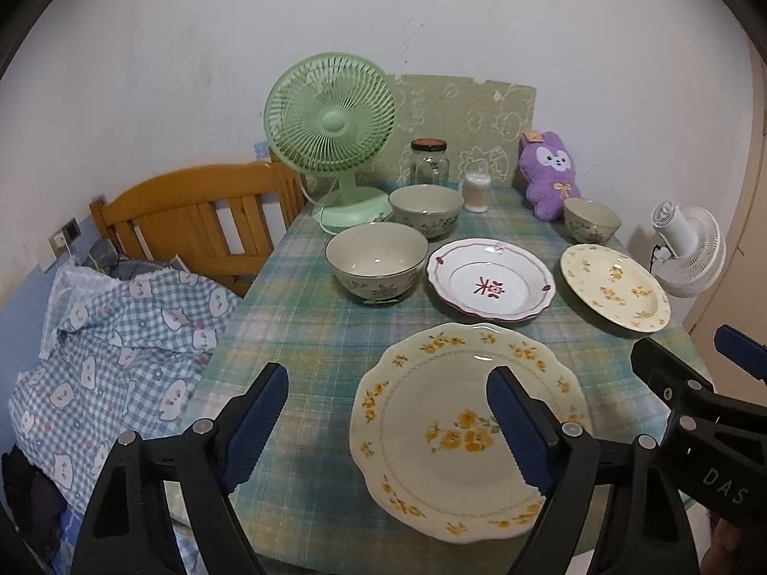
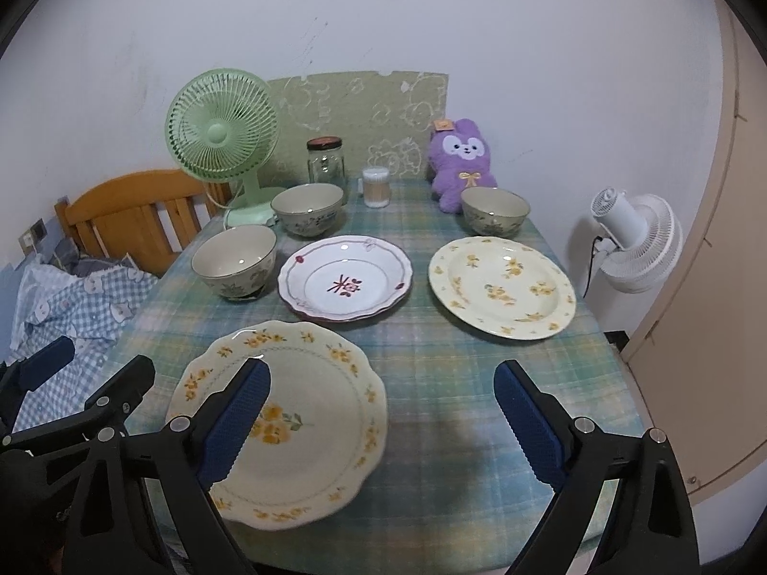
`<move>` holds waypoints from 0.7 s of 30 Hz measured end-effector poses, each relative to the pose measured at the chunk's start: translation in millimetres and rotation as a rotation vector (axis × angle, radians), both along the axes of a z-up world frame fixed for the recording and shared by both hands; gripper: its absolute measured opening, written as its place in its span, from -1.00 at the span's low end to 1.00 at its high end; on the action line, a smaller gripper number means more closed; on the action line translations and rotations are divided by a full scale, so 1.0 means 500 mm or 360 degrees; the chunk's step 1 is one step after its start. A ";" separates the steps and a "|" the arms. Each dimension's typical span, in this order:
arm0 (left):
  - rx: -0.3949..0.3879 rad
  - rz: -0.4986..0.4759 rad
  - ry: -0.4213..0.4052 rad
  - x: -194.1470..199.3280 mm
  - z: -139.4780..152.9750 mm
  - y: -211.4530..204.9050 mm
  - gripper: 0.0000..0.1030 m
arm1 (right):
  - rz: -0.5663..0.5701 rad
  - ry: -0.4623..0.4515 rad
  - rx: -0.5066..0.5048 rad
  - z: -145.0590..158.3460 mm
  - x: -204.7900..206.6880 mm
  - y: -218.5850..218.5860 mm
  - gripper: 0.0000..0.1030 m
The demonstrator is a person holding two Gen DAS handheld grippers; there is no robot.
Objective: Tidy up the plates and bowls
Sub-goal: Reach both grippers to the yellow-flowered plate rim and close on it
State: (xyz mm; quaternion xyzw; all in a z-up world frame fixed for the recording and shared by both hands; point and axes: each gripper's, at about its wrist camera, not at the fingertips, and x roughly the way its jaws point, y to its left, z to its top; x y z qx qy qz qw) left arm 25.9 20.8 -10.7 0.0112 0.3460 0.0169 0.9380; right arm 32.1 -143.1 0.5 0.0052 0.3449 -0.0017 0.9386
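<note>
Left tool (image 1: 388, 424) hovered low over the near edge of the bench (image 1: 311, 354), fingers spread wide, gripping nothing, aimed forward along the bench toward the far wall. Right tool (image 2: 381, 419) held level beside it, likewise spread wide and empty, pointed the same way.

Directly under and between the left tool's fingers: scalloped yellow-flower plate (image 1: 467, 431), flat on the plaid cloth, painted flower sprig near its centre with leaves trailing toward the right tool. Seen from the right tool, same plate (image 2: 287, 421) beneath its left finger (image 2: 235, 424), the right finger over bare cloth.

Ahead of both tools, mid-bench: white plate with red character (image 2: 345, 282), flat, character upright as read from the tools. Right of that, round yellow-flower plate (image 2: 501, 287), flat, well apart from the scalloped one. Left of the red-character plate, just beside it: near bowl (image 2: 235, 263), upright, mouth up. Beyond it, middle bowl (image 2: 307, 211), upright. Far right, ahead of the round plate: third bowl (image 2: 493, 213), upright, touching or nearly touching the purple plush rabbit (image 2: 458, 163).

Farthest from the tools: green fan (image 2: 223, 134), glass jar (image 2: 326, 163), cotton-swab tub (image 2: 376, 187).
</note>
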 end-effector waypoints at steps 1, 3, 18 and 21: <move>-0.0001 0.0000 0.0015 0.011 -0.005 0.005 0.64 | -0.0001 0.0011 -0.0004 -0.003 0.008 0.006 0.86; -0.0005 -0.0005 0.0046 0.027 -0.018 0.010 0.61 | -0.0003 0.0047 -0.0005 -0.017 0.028 0.021 0.86; -0.0023 -0.0016 0.0334 0.149 -0.142 0.057 0.58 | -0.0072 0.0373 0.0015 -0.150 0.162 0.061 0.75; -0.0044 -0.0005 0.0417 0.167 -0.174 0.062 0.50 | -0.0086 0.0436 0.0015 -0.180 0.180 0.062 0.74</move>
